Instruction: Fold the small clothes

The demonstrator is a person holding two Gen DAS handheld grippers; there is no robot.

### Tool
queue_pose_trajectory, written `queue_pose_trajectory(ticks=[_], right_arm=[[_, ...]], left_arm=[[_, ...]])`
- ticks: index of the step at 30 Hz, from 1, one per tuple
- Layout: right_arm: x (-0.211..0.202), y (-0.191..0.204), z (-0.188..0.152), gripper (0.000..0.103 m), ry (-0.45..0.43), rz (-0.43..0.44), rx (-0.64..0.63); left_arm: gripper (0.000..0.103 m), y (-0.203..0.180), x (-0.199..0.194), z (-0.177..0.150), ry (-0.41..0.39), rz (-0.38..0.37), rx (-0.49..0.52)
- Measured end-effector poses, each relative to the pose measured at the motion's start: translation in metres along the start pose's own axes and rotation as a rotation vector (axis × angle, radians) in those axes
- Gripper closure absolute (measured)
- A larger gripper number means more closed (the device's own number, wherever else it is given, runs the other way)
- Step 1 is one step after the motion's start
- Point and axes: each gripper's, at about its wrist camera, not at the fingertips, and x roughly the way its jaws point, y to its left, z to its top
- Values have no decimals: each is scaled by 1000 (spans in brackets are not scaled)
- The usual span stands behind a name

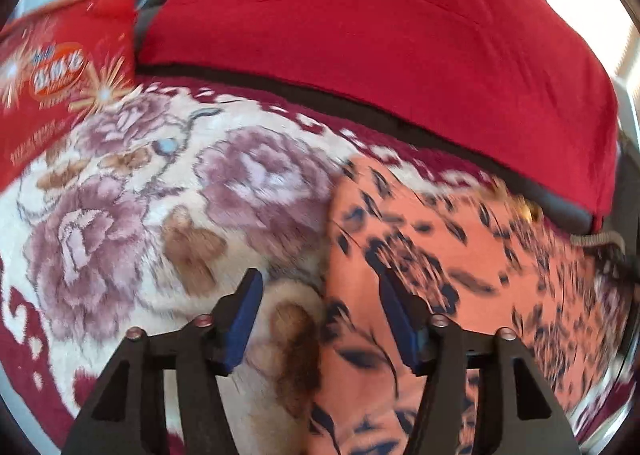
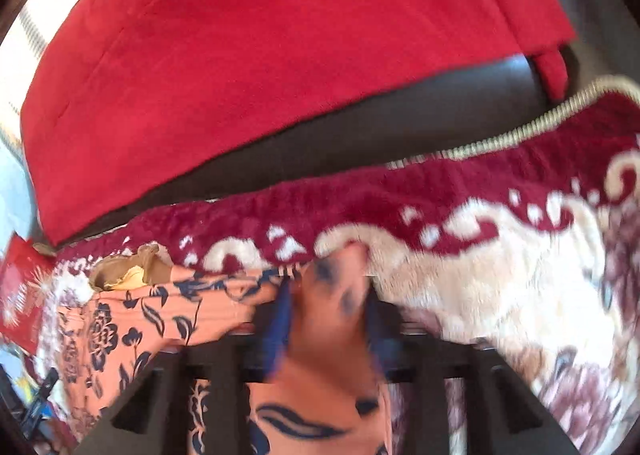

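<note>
Left wrist view: left gripper (image 1: 320, 319) open, nothing pinched; the salmon-orange garment with navy floral print (image 1: 460, 255) lies under its right finger, on the plush floral blanket (image 1: 140, 195).

Right wrist view: right gripper (image 2: 326, 311), blurred, has a fold of the garment (image 2: 332, 295) between its blue pads (image 2: 276, 319); grip cannot be told.

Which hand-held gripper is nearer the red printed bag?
Left. The left hand-held gripper sits at the orange floral garment's bag-side edge; the right hand-held gripper is across it from the red printed bag.
</note>
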Motion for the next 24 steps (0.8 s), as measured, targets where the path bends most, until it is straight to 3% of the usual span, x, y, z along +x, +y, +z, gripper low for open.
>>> queue_pose_trajectory(ticks=[3, 8, 10, 11, 12, 13, 15, 18, 21, 24], right_arm=[[-4, -6, -6, 23, -14, 37, 6], [-5, -4, -10, 25, -8, 51, -20], [5, 0, -9, 39, 4, 23, -33], [8, 1, -8, 61, 16, 6, -37], [11, 2, -7, 67, 28, -16, -44], [15, 5, -7, 70, 29, -21, -53], [14, 12, -7, 84, 28, -64, -103], [1, 26, -6, 94, -11, -118, -182], [-20, 46, -4, 95, -95, -173, -282], [-21, 60, -2, 95, -141, -213, -331]], left_arm=[[41, 6, 13, 19, 3, -10, -23], [41, -5, 47, 46, 47, -18, 22], [41, -10, 63, 55, 74, -13, 33], [42, -12, 71, 58, 89, -13, 38], [60, -13, 77, 60, 99, -2, 41], [95, -15, 82, 62, 103, 10, 51], [97, -20, 83, 64, 100, 10, 71], [97, -29, 60, 65, 3, 28, 104], [97, -30, 30, 64, -106, 34, 112], [97, -28, 29, 61, -127, 54, 122]])
